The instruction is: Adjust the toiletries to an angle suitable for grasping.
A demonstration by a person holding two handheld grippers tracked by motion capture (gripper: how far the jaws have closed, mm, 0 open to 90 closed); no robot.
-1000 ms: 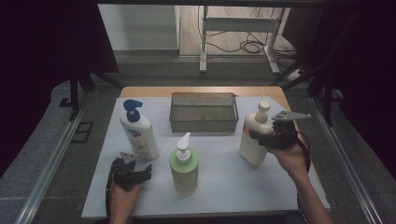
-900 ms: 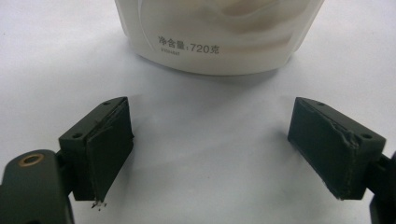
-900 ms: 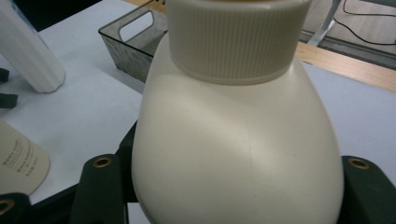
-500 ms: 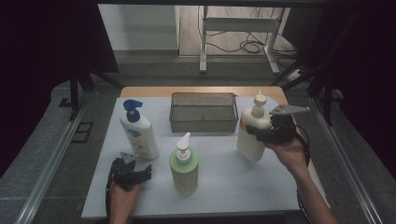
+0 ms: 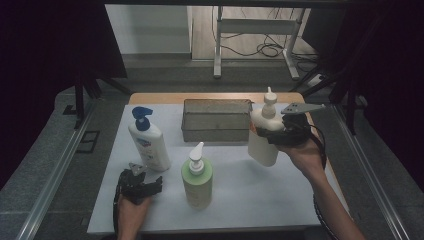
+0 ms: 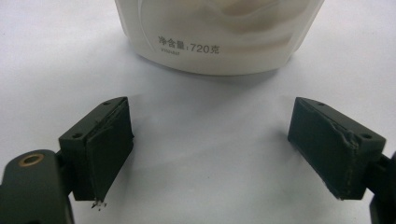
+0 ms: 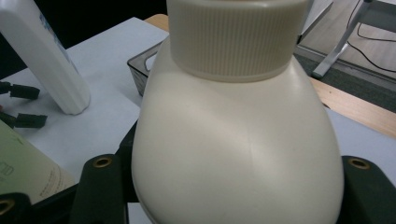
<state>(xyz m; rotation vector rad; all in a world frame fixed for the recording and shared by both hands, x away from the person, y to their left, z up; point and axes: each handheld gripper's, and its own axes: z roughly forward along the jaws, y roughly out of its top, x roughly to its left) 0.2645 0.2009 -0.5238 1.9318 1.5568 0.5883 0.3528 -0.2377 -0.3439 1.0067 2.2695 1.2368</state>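
Note:
My right gripper (image 5: 274, 132) is shut on a cream pump bottle (image 5: 263, 145) and holds it off the table, slightly tilted, just right of the grey basket (image 5: 217, 120). In the right gripper view the cream bottle (image 7: 238, 140) sits between the jaws, its ribbed cap at the top. My left gripper (image 5: 146, 184) rests open at the table's front left. In the left gripper view its jaws (image 6: 224, 149) stand wide apart with nothing between them, and the base of a white bottle (image 6: 219, 37) is just ahead.
A white bottle with a blue pump (image 5: 148, 142) stands at the left and a green pump bottle (image 5: 197, 177) at the front middle. The white table (image 5: 260, 200) has bare room at the front right. A metal stand (image 5: 255, 30) is on the floor beyond.
My right gripper has lifted the cream bottle off the table and carried it up and slightly left, towards the basket. The left gripper has stayed where it was.

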